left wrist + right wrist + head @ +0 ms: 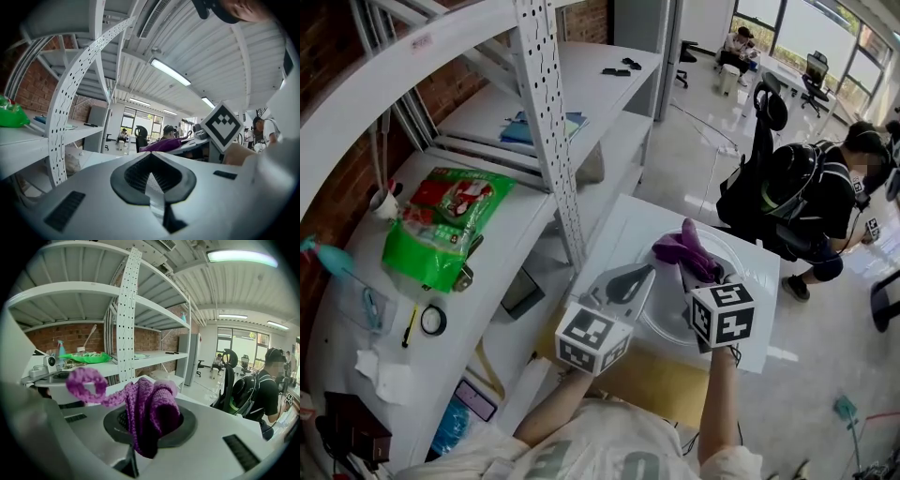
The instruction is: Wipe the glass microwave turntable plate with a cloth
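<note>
Table: white, carries the glass turntable plate.
Shelf: white, holds a green bag and a tape roll.

Left gripper: jaws together, nothing between them. Right gripper is just beside it, tips slightly further forward, jaws clamped on the purple cloth, which bunches up out of the pads. Both my forearms are bare and stretched forward from my chest, left forearm and right forearm. The marker cubes face up at me.
</note>
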`<state>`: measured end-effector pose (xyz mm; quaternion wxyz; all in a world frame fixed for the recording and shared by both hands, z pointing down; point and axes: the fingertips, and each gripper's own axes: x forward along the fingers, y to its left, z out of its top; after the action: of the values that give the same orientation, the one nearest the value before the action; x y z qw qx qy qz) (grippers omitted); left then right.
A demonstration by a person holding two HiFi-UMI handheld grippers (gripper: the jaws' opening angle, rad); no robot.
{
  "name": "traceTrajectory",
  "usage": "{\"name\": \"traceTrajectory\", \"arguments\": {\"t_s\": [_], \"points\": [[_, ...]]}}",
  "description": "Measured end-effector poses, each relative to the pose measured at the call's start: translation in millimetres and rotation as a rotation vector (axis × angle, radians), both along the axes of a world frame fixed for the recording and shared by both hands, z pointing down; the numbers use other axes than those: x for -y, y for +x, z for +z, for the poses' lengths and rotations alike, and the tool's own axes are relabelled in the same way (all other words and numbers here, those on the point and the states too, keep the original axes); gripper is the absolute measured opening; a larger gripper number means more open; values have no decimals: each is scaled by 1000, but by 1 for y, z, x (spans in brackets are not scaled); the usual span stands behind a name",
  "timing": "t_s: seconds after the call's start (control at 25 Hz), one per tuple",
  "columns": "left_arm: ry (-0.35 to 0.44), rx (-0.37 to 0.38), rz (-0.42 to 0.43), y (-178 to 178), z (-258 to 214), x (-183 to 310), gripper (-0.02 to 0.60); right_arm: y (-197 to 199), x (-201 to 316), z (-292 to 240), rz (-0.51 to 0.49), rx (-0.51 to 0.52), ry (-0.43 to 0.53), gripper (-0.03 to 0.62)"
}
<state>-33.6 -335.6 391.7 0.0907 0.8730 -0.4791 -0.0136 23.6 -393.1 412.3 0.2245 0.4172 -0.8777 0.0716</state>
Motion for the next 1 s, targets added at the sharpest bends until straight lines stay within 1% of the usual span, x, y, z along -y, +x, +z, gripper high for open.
{"name": "traceTrajectory", "arguments": {"t_s": [0.2,0.32,0.48,0.64,0.8,1.0], "points": [[14,-12,-57,-23,-5,3,2,-2,3,-17,15,58,37,58],[6,-20,-75,-29,-4,3,2,-6,4,-15,10,59,25,58],[4,-19,-73,-27,-2,-2,2,-13,-1,-4,-9,39,-2,58],[4,-20,-74,-29,-2,-4,2,-18,-9,-1,-24,15,5,58],[6,-18,-68,-27,-2,-7,2,-16,-20,0,-27,-4,8,58],[4,-22,-63,-24,-2,-11,2,-8,-47,1,-31,1,0,58]]}}
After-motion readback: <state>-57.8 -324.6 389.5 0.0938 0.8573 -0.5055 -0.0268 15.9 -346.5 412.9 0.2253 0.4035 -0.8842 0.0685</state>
